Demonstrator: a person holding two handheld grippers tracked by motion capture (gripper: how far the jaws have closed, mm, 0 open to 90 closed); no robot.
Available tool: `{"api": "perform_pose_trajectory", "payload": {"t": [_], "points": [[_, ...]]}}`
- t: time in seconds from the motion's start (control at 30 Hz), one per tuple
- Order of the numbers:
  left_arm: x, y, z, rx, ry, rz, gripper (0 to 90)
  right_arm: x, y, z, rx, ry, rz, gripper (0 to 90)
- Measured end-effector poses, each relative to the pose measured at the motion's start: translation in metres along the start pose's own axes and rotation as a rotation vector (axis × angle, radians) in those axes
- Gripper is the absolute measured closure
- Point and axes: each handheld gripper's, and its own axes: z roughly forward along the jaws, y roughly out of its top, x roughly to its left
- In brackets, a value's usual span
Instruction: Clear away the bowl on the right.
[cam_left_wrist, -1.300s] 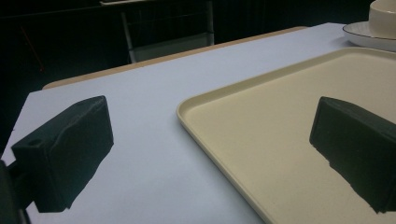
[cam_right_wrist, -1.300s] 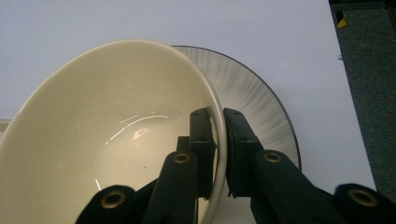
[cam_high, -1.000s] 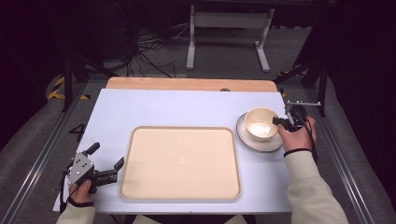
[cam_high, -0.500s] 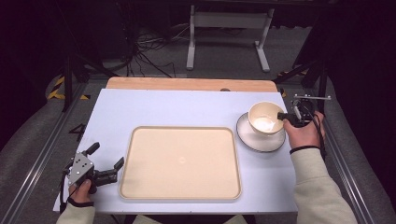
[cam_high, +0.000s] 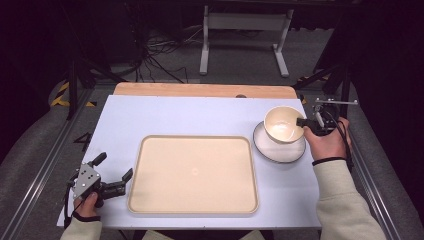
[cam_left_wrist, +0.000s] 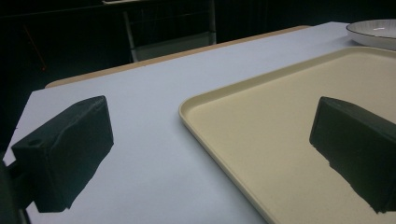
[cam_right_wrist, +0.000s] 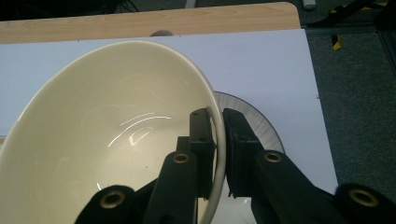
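Overhead, white table (cam_high: 200, 115): right claw (cam_high: 302, 121) clamps bowl (cam_high: 282, 125) rim, left claw (cam_high: 114, 173) spread apart.

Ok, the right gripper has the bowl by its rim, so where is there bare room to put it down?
The tray is bare right across, the biggest free patch. The table is also bare between the tray's far edge and the wooden strip. It is crowded at the right: the plate lies under the bowl held in the right gripper. The open left gripper flanks the tray's near-left corner.
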Motion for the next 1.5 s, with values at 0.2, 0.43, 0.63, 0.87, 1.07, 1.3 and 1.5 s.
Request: {"api": "perform_pose_trajectory", "payload": {"t": [0.2, 0.43, 0.63, 0.87, 1.07, 1.3, 1.5], "points": [[0.000, 0.000, 0.000, 0.003, -0.001, 0.002, 0.3, 0.017, 0.001, -0.004, 0.022, 0.035, -0.026, 83.4], [0.000, 0.000, 0.000, 0.000, -0.002, 0.001, 0.3, 0.034, 0.002, -0.007, 0.035, 0.070, -0.052, 83.3], [0.000, 0.000, 0.000, -0.001, -0.001, 0.003, 0.2, 0.053, 0.003, -0.009, 0.050, 0.115, -0.084, 83.2], [0.000, 0.000, 0.000, -0.001, -0.003, 0.002, 0.2, 0.078, 0.001, -0.009, 0.073, 0.158, -0.128, 83.1], [0.000, 0.000, 0.000, 0.000, -0.004, 0.004, 0.3, 0.097, -0.001, -0.010, 0.085, 0.212, -0.154, 83.0], [0.001, 0.000, -0.001, -0.001, -0.004, 0.006, 0.3, 0.113, -0.003, -0.010, 0.097, 0.259, -0.176, 83.0], [0.001, 0.000, -0.001, -0.001, -0.003, 0.006, 0.2, 0.129, -0.003, -0.010, 0.105, 0.300, -0.197, 83.0]]}}
